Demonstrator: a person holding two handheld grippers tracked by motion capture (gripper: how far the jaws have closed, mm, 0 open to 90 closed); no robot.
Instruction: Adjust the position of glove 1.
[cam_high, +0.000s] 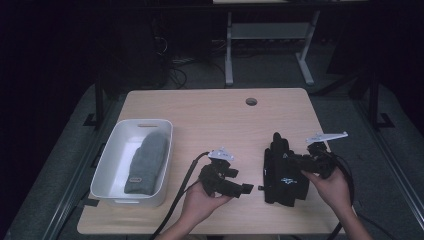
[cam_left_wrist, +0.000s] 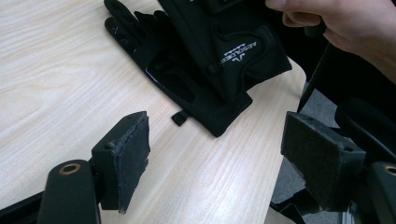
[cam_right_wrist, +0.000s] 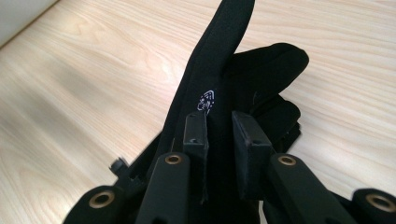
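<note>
Two black gloves (cam_high: 281, 175) lie stacked on the wooden table (cam_high: 210, 115), right of centre. My right gripper (cam_high: 294, 163) comes in from the right and is shut on the upper glove (cam_right_wrist: 215, 70), whose edge stands up between the pads. The lower glove (cam_right_wrist: 275, 65) lies flat beneath it. In the left gripper view, the upper glove (cam_left_wrist: 233, 46) with white lettering rests across the lower glove (cam_left_wrist: 187, 91). My left gripper (cam_high: 246, 189) sits just left of the gloves' cuffs. Its jaws (cam_left_wrist: 219, 158) are wide open, with bare table between them.
A white bin (cam_high: 112, 155) stands at the table's left side with a grey knitted hat (cam_high: 146, 162) lying in it. A round cable hole (cam_high: 251, 101) is near the far edge. The table's front edge is close behind both hands.
</note>
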